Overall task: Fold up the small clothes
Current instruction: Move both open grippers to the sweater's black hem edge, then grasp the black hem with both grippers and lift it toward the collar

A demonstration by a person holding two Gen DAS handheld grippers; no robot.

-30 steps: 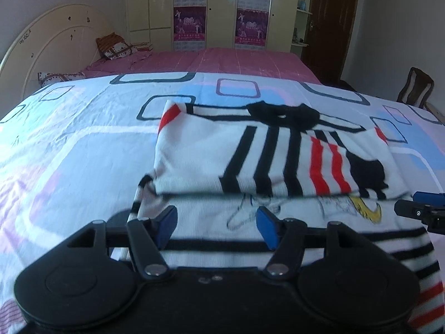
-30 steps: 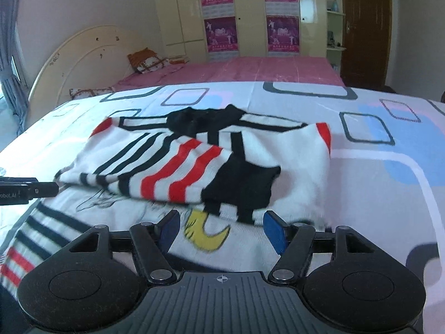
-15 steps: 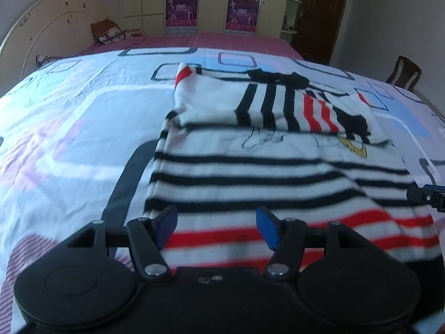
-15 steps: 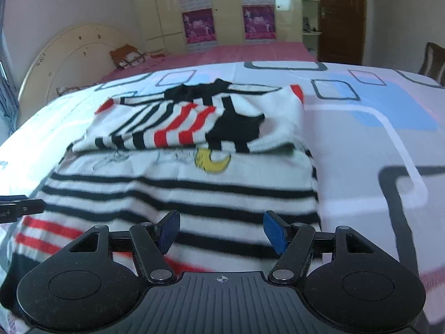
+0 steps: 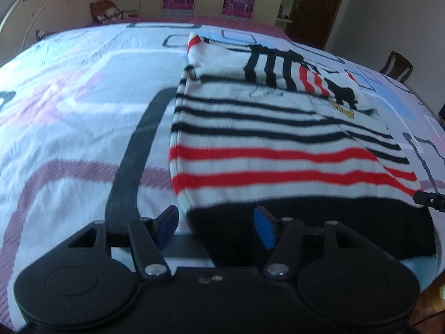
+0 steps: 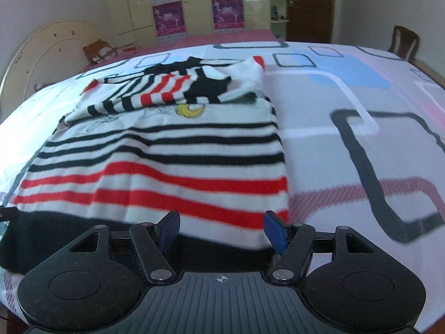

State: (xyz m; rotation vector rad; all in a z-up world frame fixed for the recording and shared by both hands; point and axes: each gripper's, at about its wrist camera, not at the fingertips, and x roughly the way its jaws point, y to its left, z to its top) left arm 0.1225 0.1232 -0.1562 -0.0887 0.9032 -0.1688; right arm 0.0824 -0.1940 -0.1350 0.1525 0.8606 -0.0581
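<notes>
A small white sweater (image 5: pixel 278 128) (image 6: pixel 167 150) with black and red stripes and a black hem lies flat on the bed. Its sleeves are folded across the chest at the far end. My left gripper (image 5: pixel 215 226) hovers at the hem's left corner. Its jaws are closing, the black hem lies under the gap, and the pads press on nothing. My right gripper (image 6: pixel 222 229) stands open over the hem near the right corner, holding nothing. Each gripper's tip shows at the edge of the other view: the right gripper (image 5: pixel 429 201), the left gripper (image 6: pixel 8 213).
The bed sheet (image 5: pixel 69 111) (image 6: pixel 361 111) with square patterns spreads wide on both sides of the sweater. A curved headboard (image 6: pixel 41 44) and a pillow (image 5: pixel 107 11) sit at the far left. A wardrobe with posters (image 6: pixel 169 19), a dark door (image 6: pixel 308 5) and a chair (image 6: pixel 403 41) stand beyond.
Both grippers have drawn back from the folded sleeves to the sweater's near hem. The sweater itself has stayed put. The left jaws have narrowed slightly.
</notes>
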